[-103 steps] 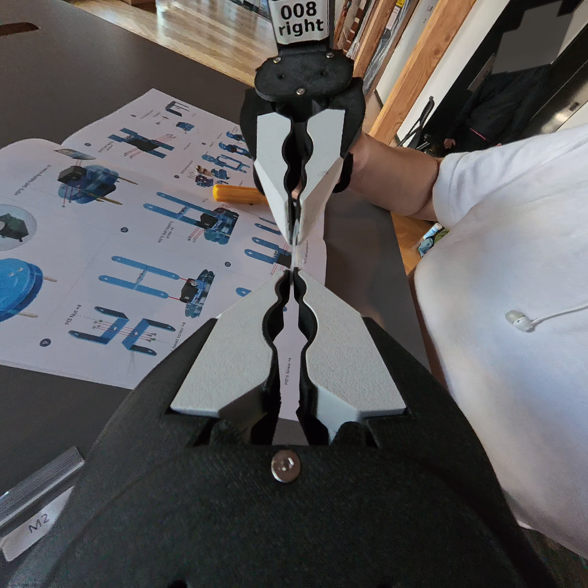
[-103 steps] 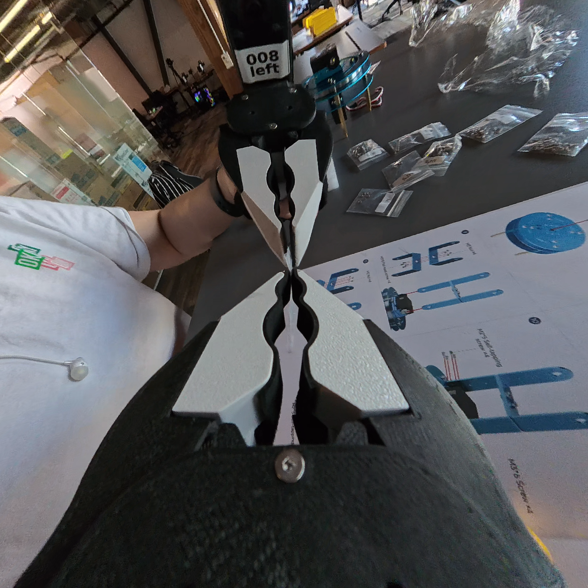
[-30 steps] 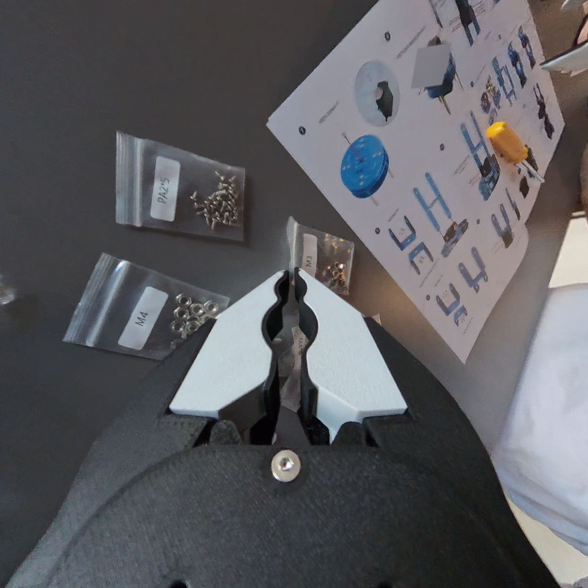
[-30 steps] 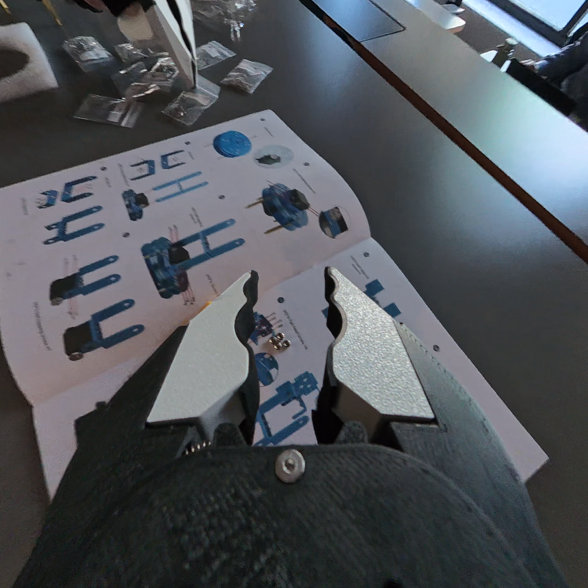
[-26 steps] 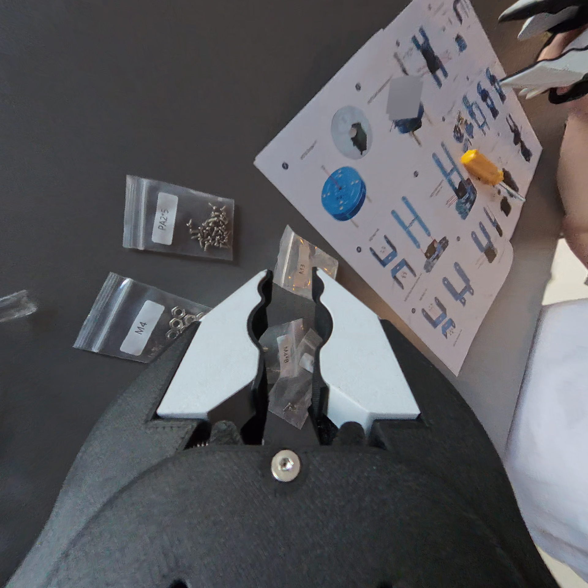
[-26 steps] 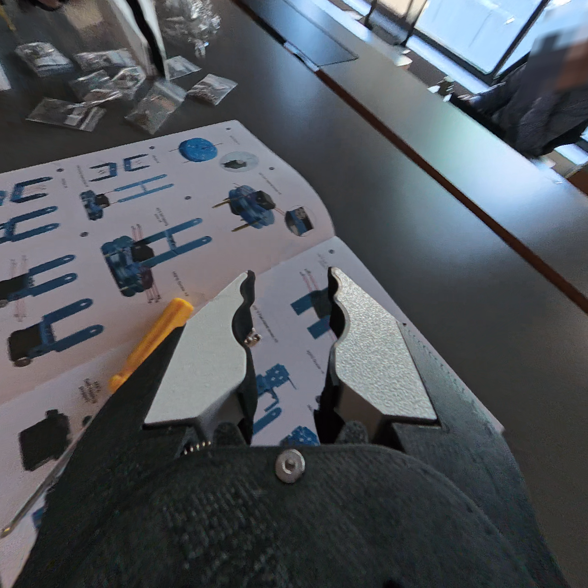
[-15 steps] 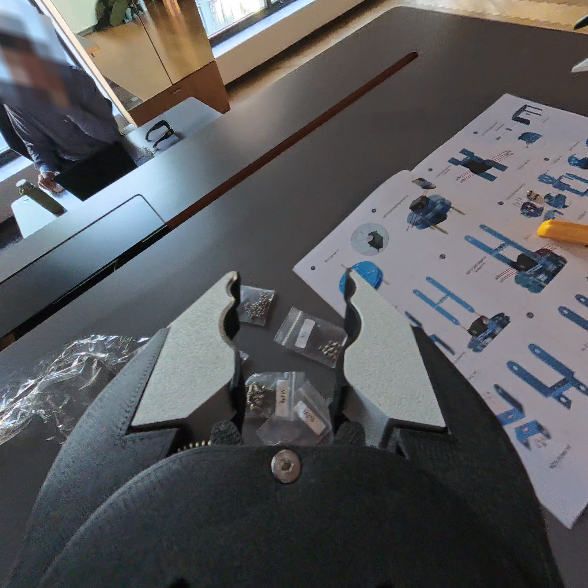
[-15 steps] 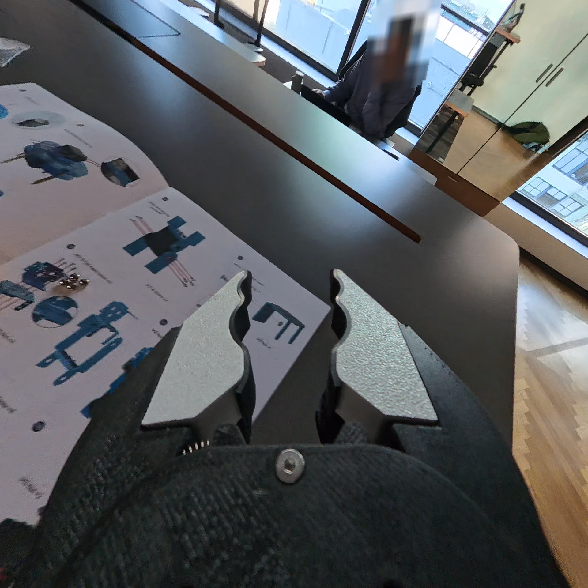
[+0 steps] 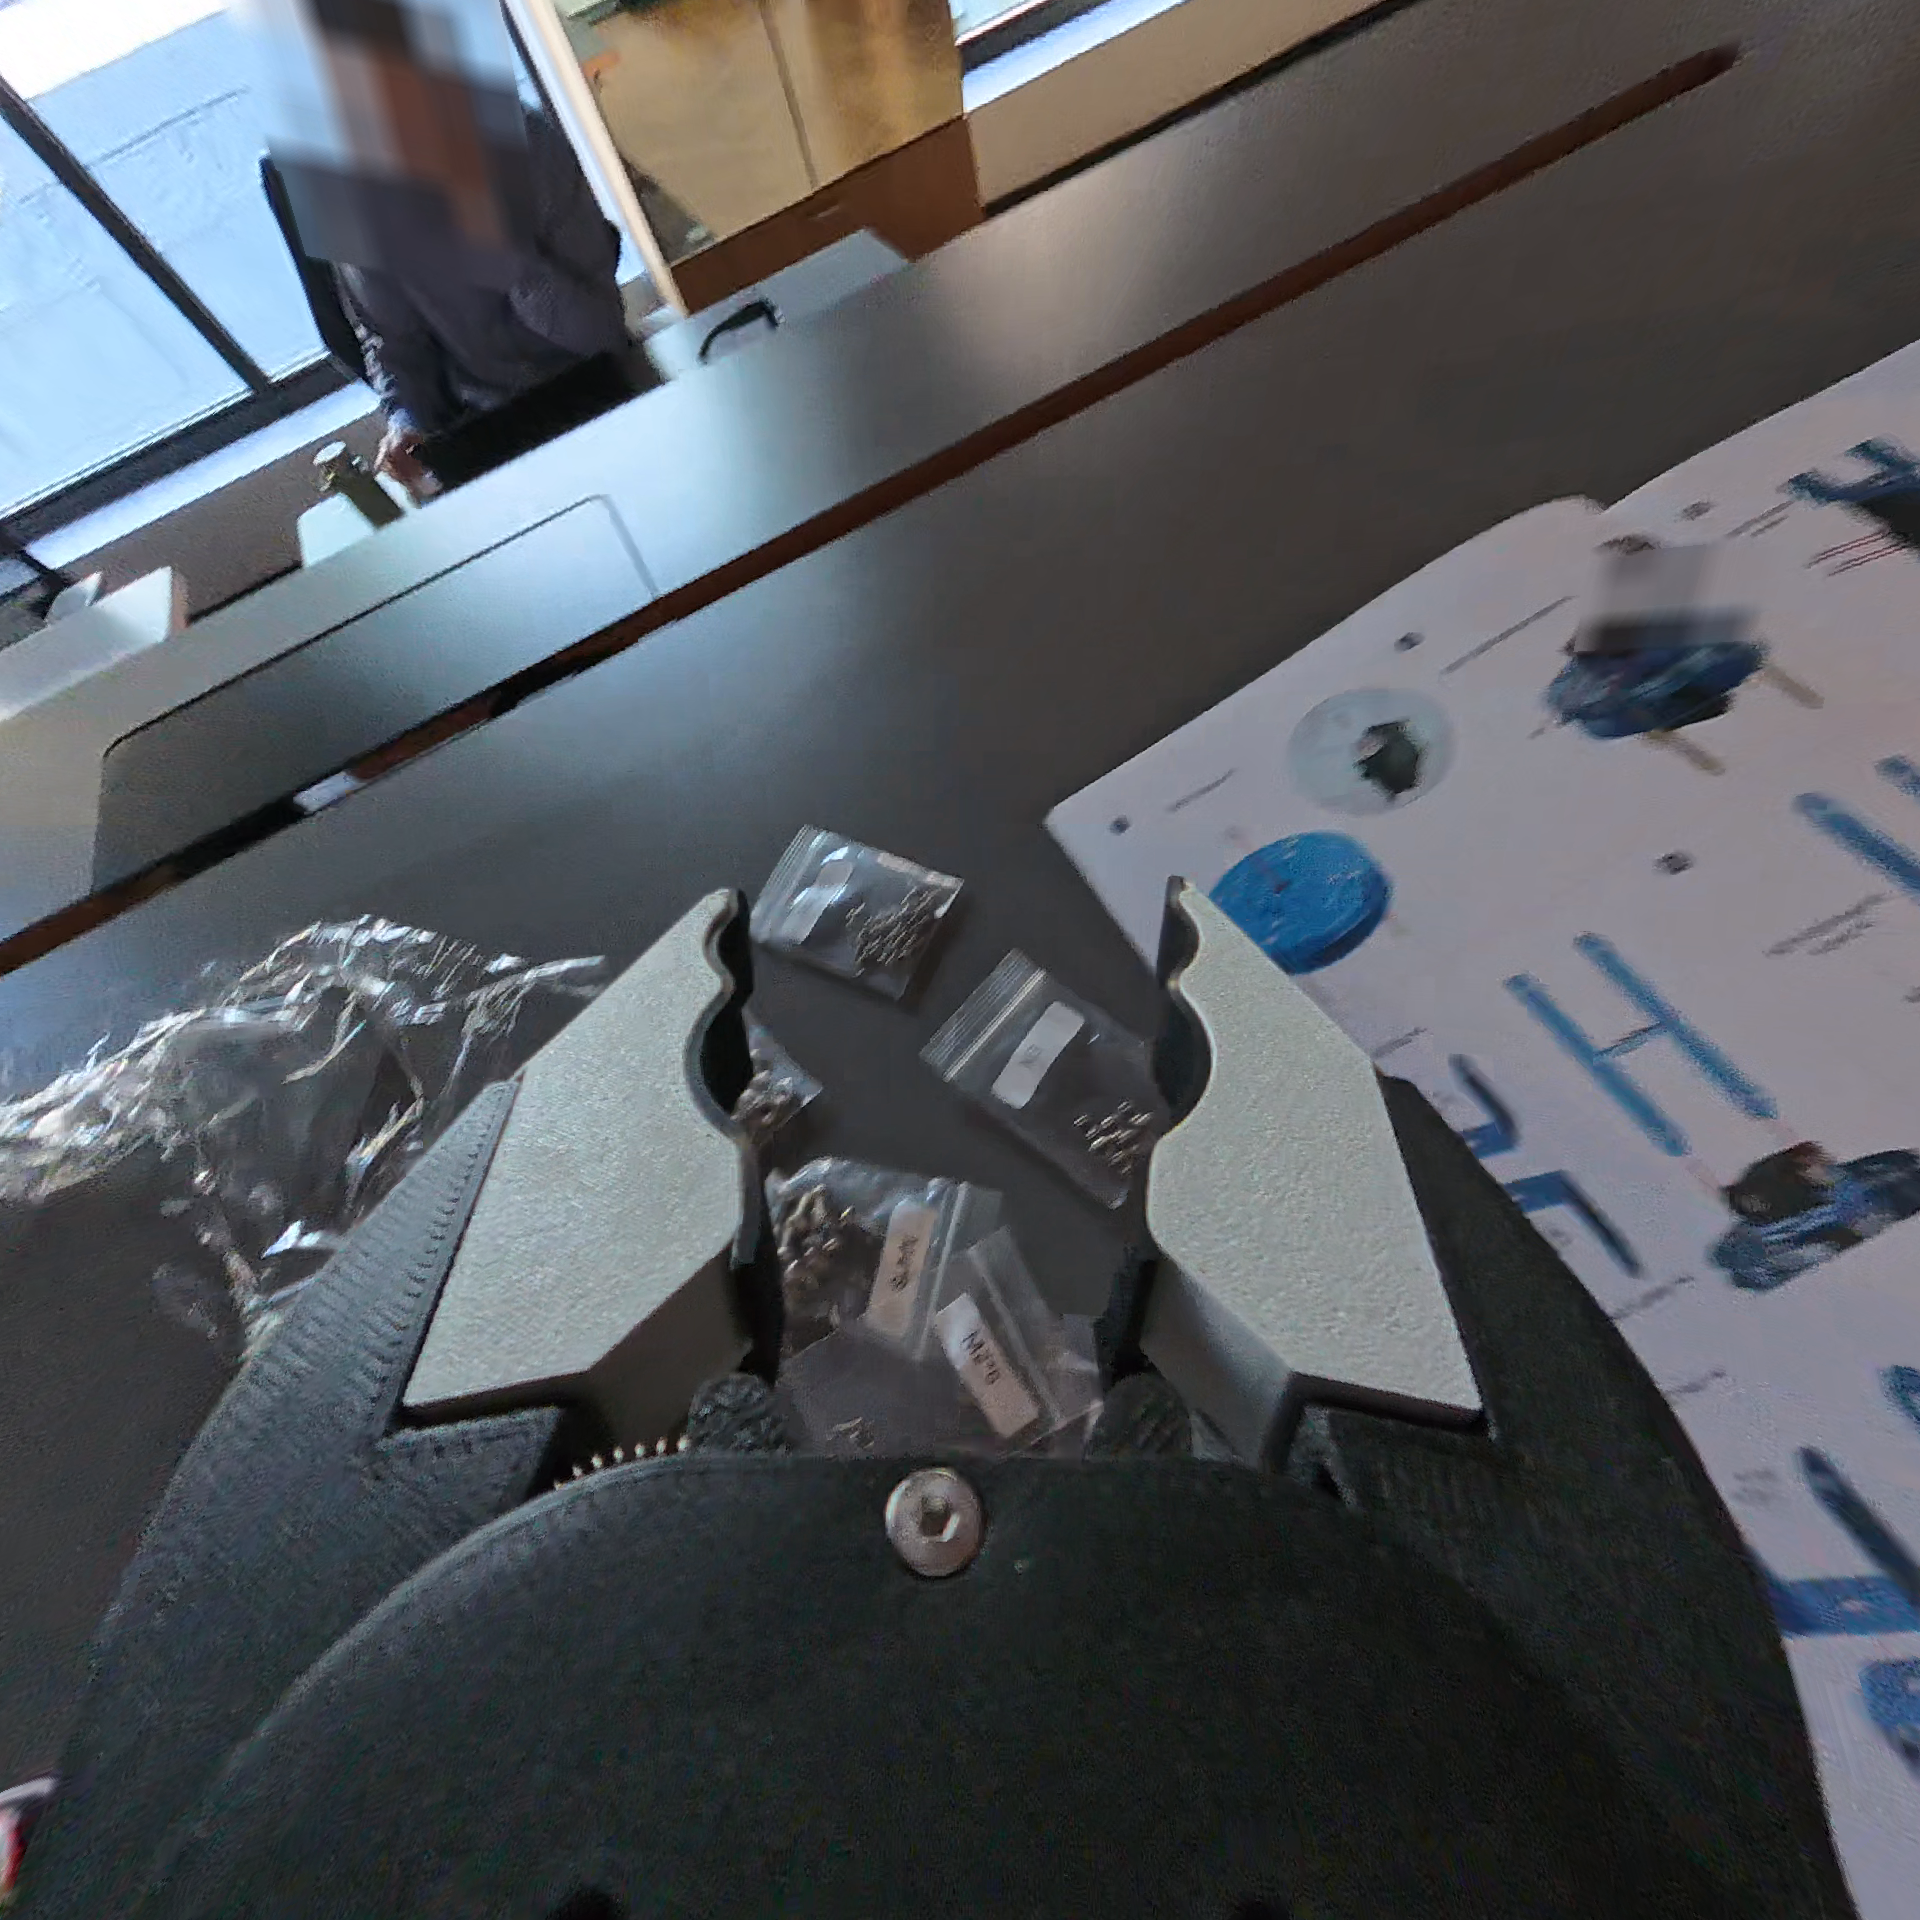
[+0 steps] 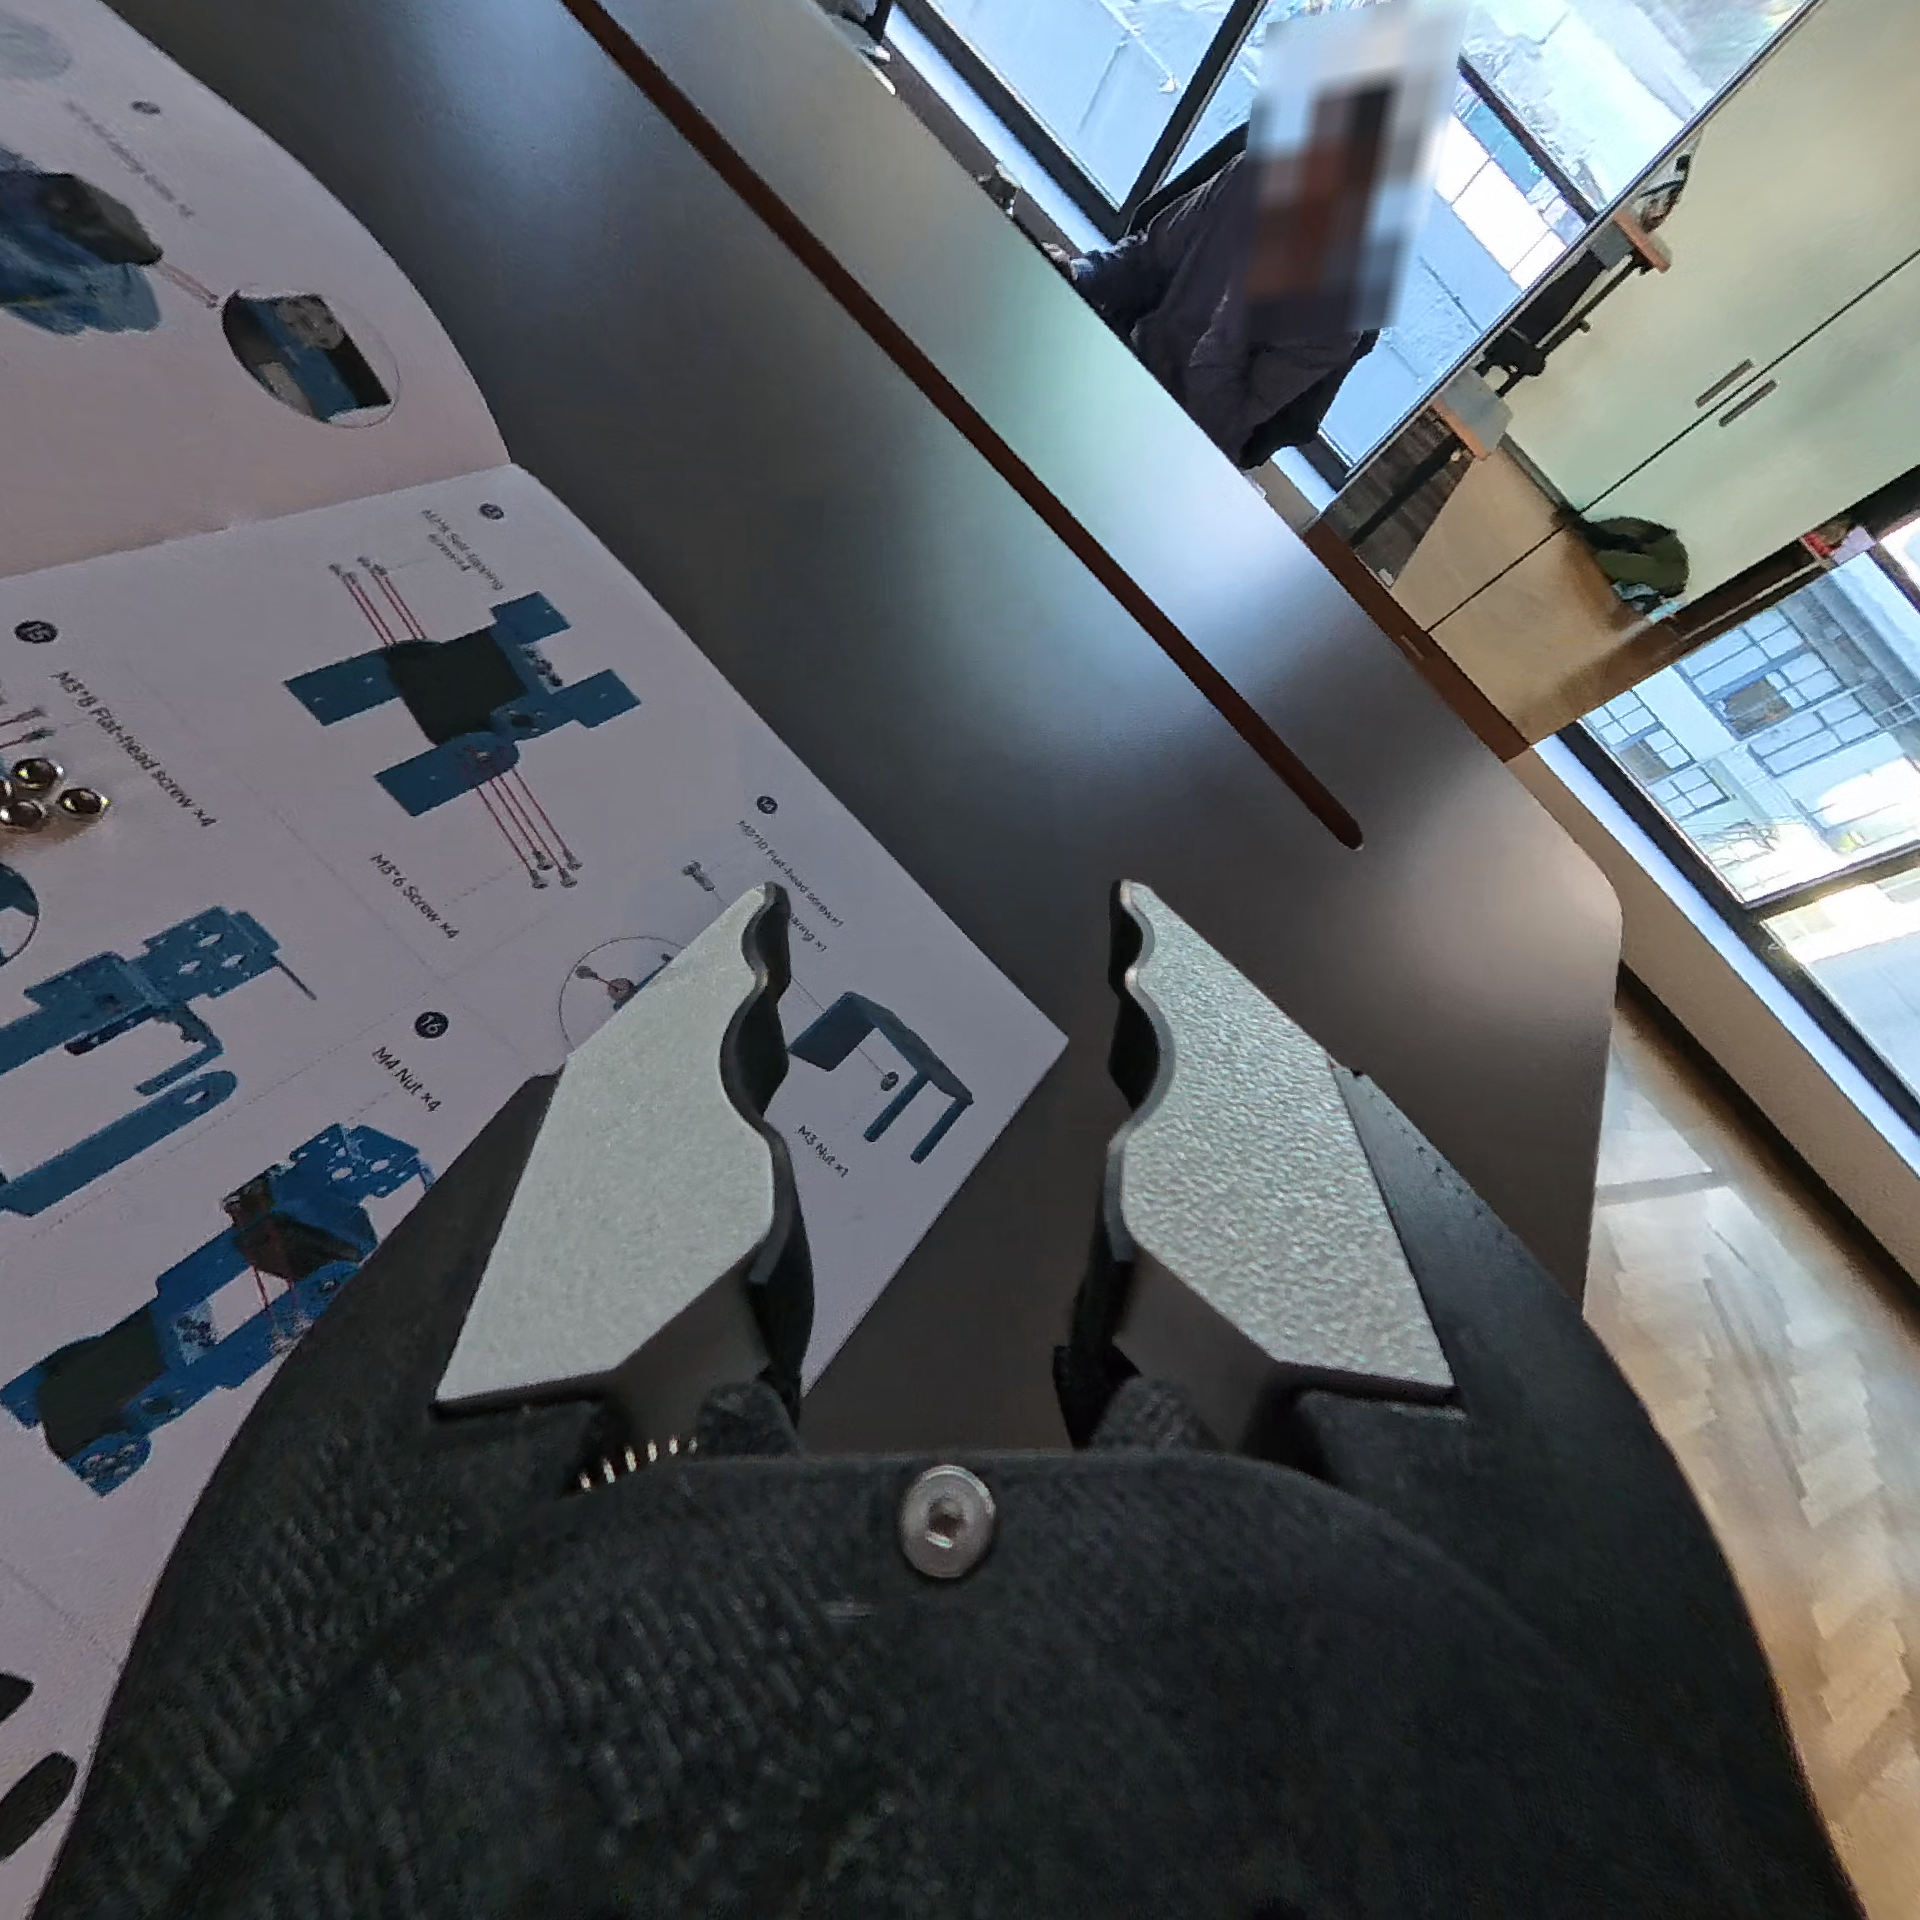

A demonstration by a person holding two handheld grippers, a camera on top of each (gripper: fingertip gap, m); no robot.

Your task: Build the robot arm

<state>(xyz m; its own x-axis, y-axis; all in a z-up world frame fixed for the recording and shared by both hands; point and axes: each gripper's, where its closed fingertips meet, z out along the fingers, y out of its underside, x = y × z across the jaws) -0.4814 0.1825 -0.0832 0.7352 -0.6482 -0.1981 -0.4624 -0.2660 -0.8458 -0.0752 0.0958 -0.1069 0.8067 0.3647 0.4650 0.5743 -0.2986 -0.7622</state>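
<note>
My left gripper (image 9: 951, 914) is open and empty, low over several small clear zip bags of screws and nuts (image 9: 1034, 1075) on the dark table (image 9: 831, 665). One bag of screws (image 9: 857, 925) lies just past the fingertips; two labelled bags (image 9: 935, 1320) lie between the finger bases. My right gripper (image 10: 940, 904) is open and empty above the near right corner of an open white instruction booklet (image 10: 343, 790) with blue part drawings. A few loose silver nuts (image 10: 42, 795) rest on the booklet at far left. The booklet also shows in the left wrist view (image 9: 1621, 935).
Crumpled clear plastic wrap (image 9: 239, 1049) lies left of the bags. A brown slot (image 10: 935, 405) runs across the table. A person sits beyond the table by the windows (image 10: 1236, 301). The table's right edge (image 10: 1605, 1039) drops to a wooden floor (image 10: 1756, 1299). There is about 40 cm between the tips of the two grippers.
Both grippers were shut tip to tip, then parted. The left one let go of a small bag among the others, opened wide and tilted up. The right one opened and swung toward the booklet's corner.
</note>
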